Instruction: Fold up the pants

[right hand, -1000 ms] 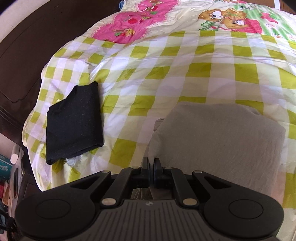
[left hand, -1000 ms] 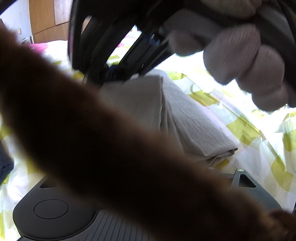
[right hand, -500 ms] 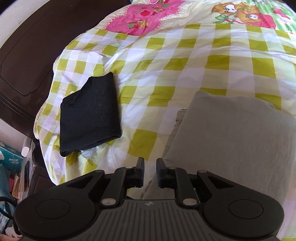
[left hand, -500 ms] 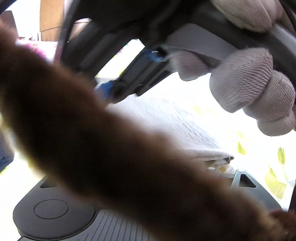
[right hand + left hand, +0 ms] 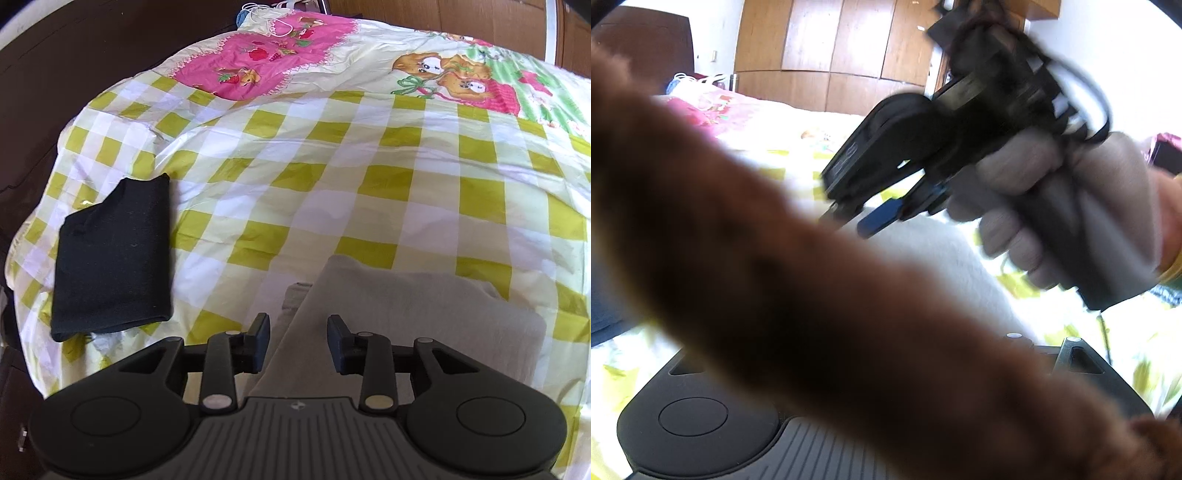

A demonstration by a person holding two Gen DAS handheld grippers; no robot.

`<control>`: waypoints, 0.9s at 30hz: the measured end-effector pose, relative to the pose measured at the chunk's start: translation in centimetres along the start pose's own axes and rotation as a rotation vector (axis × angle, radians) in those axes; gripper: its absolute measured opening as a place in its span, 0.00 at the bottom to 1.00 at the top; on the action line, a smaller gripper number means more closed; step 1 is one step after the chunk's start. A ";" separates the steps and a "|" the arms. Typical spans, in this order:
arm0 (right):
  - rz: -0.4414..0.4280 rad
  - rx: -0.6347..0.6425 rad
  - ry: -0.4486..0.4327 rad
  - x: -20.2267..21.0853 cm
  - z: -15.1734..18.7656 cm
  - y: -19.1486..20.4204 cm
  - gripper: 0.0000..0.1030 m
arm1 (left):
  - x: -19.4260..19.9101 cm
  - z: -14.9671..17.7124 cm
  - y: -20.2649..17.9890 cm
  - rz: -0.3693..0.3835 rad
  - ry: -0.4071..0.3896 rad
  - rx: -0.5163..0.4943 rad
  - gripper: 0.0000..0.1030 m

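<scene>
The grey pants (image 5: 413, 317) lie folded in a thick rectangle on the checked bedsheet (image 5: 332, 177). My right gripper (image 5: 298, 341) hovers open over the fold's near left corner, nothing between its fingers. In the left wrist view the same right gripper (image 5: 855, 218) shows, held by a gloved hand (image 5: 1052, 221) above the overexposed pants (image 5: 942, 266). A blurred brown furry sleeve (image 5: 775, 277) crosses that view and hides my left gripper's fingers; only its black body (image 5: 701, 417) shows.
A folded black garment (image 5: 110, 254) lies at the bed's left edge, beside a dark wooden bed frame (image 5: 74, 66). Pink and green cartoon panels (image 5: 266, 55) mark the sheet's far side. Wooden wardrobe doors (image 5: 831, 48) stand behind the bed.
My right gripper went from shut on the pants' edge to open, letting the fabric go and drawing back. The left wrist view tilted upward, bringing the wardrobe into sight.
</scene>
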State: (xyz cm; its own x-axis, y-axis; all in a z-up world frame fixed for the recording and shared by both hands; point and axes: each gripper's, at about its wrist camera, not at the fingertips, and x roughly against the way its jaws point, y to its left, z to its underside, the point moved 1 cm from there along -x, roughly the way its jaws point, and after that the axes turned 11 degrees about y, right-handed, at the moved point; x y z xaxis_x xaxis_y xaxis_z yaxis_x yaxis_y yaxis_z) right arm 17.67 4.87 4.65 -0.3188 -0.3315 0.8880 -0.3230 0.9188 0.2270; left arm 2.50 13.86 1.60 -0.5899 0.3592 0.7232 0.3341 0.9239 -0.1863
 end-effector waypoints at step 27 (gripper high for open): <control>-0.176 -0.076 -0.107 3.2 -1.4 -0.7 0.20 | 0.9 -0.4 1.7 -0.123 0.000 0.108 0.21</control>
State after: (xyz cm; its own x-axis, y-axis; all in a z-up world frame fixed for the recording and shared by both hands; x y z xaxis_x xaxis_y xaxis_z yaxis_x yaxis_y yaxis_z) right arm 18.13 3.48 7.91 -0.3570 -0.5056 0.7855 -0.3151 0.8568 0.4082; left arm 2.84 15.72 2.14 -0.6214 0.2423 0.7451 0.1785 0.9697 -0.1665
